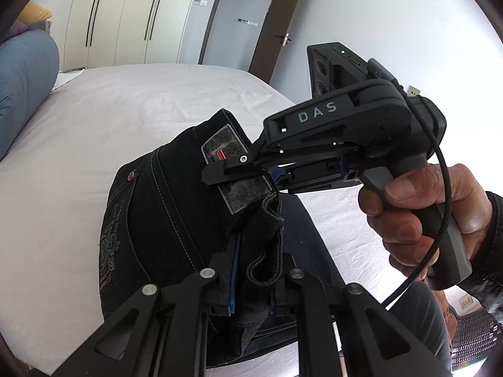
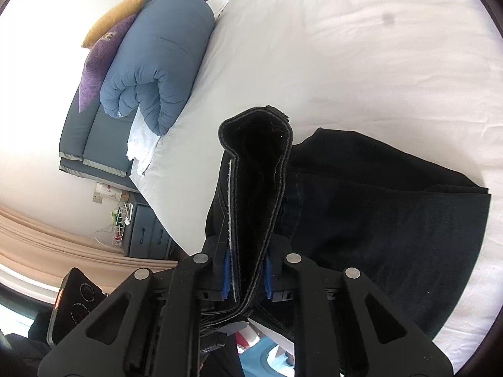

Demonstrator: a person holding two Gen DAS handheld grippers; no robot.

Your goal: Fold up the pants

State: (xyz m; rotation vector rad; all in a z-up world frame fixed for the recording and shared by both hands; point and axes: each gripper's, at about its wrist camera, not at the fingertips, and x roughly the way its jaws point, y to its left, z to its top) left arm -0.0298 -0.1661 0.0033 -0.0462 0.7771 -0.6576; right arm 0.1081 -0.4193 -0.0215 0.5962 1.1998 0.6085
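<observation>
Your left tool (image 1: 251, 286) is clamped narrow on a bunched edge of the black jeans (image 1: 163, 220), with the blue pads pressing the denim from both sides. Your right tool (image 1: 220, 174) comes in from the right of that view, held by your right hand (image 1: 418, 220) on its grey handle, and its fingers close over the waistband at the grey leather patch (image 1: 232, 169) with the small red tag. In the right wrist view, your right tool (image 2: 246, 278) pinches a thick stack of waistband layers that stands up between the fingers, its folded rim curling over at the top.

The jeans are lifted at the waist end by both tools, while the rest of the jeans (image 2: 377, 220) lies spread on the white bed sheet (image 2: 345, 47) to the right. The back pocket with pale embroidery (image 1: 110, 238) and a copper rivet (image 1: 131, 175) faces the left camera.

At the head of the bed, a rolled blue duvet (image 2: 157, 59) rests beside a purple cushion (image 2: 100, 62) and a mustard pillow (image 2: 116, 15). Beyond the bed stand white wardrobe doors (image 1: 125, 15) and an open doorway (image 1: 242, 15).
</observation>
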